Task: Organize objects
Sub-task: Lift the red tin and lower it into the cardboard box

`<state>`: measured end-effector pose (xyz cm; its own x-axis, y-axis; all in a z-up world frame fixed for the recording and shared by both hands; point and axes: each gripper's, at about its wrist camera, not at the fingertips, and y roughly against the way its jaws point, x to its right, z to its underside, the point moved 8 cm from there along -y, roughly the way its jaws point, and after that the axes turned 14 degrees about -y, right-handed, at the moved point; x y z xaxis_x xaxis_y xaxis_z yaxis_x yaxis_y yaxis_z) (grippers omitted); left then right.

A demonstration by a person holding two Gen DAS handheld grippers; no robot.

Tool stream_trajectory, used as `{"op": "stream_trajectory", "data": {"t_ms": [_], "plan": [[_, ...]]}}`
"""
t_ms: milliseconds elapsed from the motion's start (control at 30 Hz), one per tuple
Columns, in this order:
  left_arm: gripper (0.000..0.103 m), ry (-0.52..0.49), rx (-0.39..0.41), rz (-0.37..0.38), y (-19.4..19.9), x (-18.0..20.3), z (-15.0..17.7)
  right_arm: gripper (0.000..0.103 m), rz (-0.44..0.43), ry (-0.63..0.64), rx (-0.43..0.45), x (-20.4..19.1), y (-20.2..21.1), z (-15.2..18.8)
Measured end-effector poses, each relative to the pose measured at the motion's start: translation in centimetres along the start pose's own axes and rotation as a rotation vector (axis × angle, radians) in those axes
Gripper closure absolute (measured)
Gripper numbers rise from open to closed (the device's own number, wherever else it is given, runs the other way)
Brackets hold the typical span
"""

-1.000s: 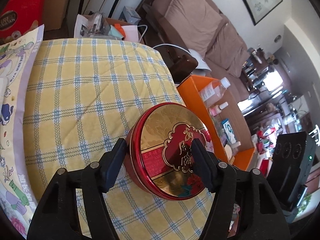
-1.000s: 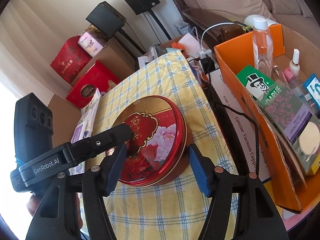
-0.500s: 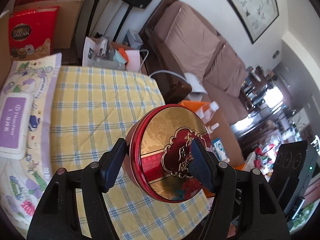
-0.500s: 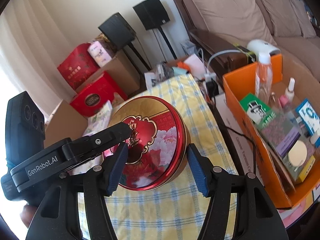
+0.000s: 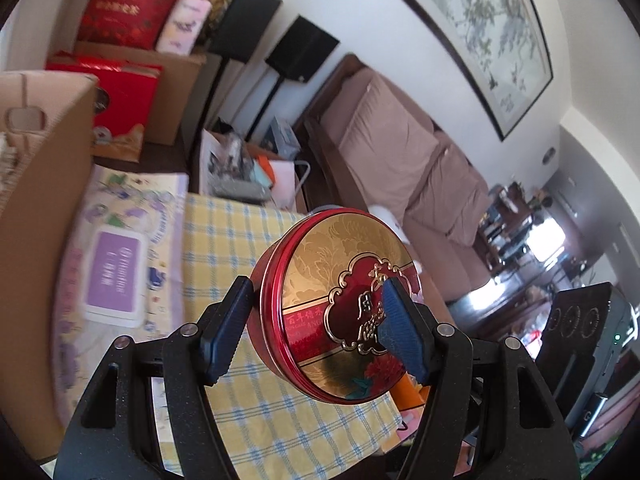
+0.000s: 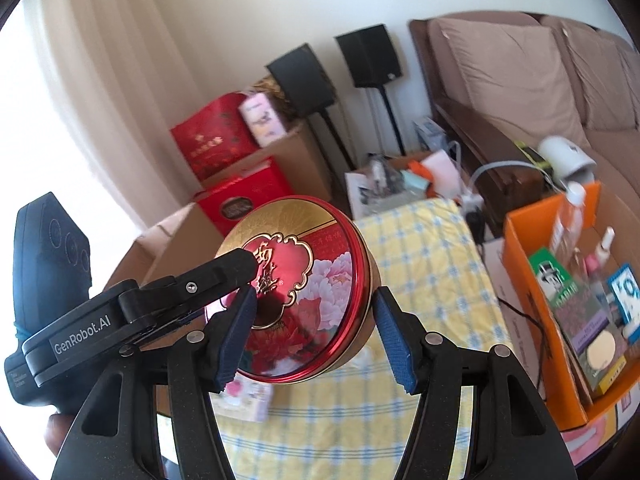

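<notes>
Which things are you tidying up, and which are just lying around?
In the job:
- red tin, held up by both grippers
- orange box of small items

Just lying about:
- speakers
- sofa
- wall painting
- red gift boxes

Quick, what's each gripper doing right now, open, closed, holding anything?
Left gripper: closed on the red and gold round tin, which is lifted off the checked cloth.
Right gripper: astride the same tin; grip cannot be told.

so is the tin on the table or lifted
Lifted and tilted: the tin hangs above the checked cloth, pinched at its edge by the left hand-held gripper.
</notes>
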<state>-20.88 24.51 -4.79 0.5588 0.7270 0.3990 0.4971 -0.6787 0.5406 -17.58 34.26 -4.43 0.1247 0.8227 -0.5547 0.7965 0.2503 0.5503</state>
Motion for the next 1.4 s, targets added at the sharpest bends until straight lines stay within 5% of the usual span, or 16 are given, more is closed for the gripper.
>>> {"op": "stream_trajectory", "data": {"t_ms": [700, 1133, 1400], "plan": [[0.040, 0.105, 0.190, -0.169, 14.9, -10.9, -1.3, 0.041, -0.179, 0.229, -0.060, -17.0, -1.6, 4.4], [0.040, 0.196, 0.170, -0.256, 20.9, -20.2, 2.2, 0.041, -0.268, 0.275, -0.210, -24.5, -7.1, 10.6], [0.040, 0.262, 0.122, -0.267, 21.0, -24.2, 4.7, 0.041, -0.236, 0.333, -0.288, -26.5, -10.1, 14.3]]}}
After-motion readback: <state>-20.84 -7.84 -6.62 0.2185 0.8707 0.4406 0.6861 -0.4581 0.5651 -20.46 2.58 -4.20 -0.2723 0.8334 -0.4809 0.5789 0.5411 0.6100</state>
